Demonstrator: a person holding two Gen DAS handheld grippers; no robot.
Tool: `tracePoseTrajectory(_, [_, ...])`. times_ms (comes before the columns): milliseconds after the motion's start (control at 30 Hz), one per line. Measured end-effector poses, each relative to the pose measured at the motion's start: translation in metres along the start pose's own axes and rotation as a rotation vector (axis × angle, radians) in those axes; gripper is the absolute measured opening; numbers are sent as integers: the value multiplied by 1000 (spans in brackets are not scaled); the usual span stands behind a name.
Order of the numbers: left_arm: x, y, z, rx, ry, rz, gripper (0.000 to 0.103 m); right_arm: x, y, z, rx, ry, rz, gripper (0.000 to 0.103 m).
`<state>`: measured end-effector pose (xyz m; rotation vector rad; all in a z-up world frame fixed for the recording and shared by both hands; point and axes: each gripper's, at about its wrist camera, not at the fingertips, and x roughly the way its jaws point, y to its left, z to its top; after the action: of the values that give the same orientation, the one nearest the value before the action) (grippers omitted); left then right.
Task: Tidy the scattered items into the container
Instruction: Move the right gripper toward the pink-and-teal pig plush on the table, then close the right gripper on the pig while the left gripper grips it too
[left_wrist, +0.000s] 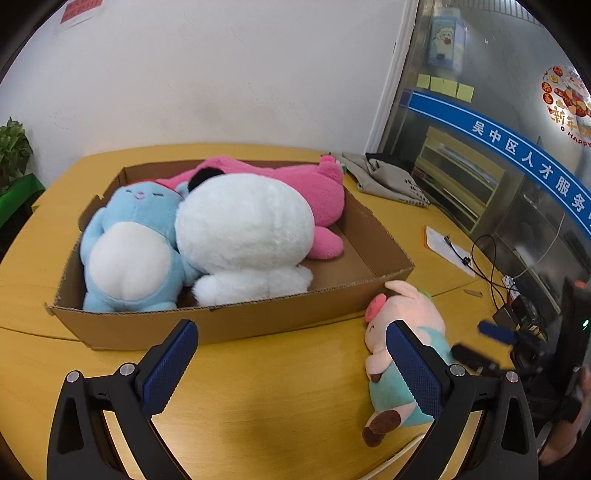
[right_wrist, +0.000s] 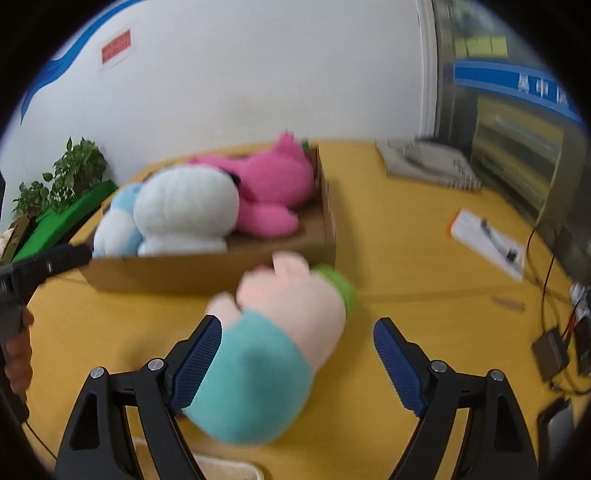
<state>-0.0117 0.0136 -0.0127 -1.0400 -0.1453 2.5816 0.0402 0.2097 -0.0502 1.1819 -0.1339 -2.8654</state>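
A cardboard box (left_wrist: 229, 325) on the yellow table holds a blue plush (left_wrist: 129, 240), a white plush (left_wrist: 247, 229) and a pink plush (left_wrist: 314, 184). A small pink pig plush in a teal outfit (left_wrist: 402, 332) lies on the table right of the box. My left gripper (left_wrist: 291, 358) is open and empty in front of the box. My right gripper (right_wrist: 297, 354) is open, with the pig plush (right_wrist: 280, 332) lying between its fingers, blurred. The box (right_wrist: 221, 269) and its plushes also show behind it. The right gripper (left_wrist: 491, 343) shows at the left view's right edge.
A grey cloth bag (left_wrist: 388, 177) lies at the table's back right. A paper sheet (left_wrist: 447, 251), cables and small electronics (right_wrist: 554, 350) sit along the right side. A potted plant (right_wrist: 62, 177) and green box stand at the left. A white wall is behind.
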Motion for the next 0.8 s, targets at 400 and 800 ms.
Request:
tracePoseTrajectory(400, [65,-41,11,74,164,-122,103,35,33,-33,-28,107,317,83])
tracePoseTrajectory(800, [61,-37,15,40,185,-315,93,36,40,-45,-85,79,331,78])
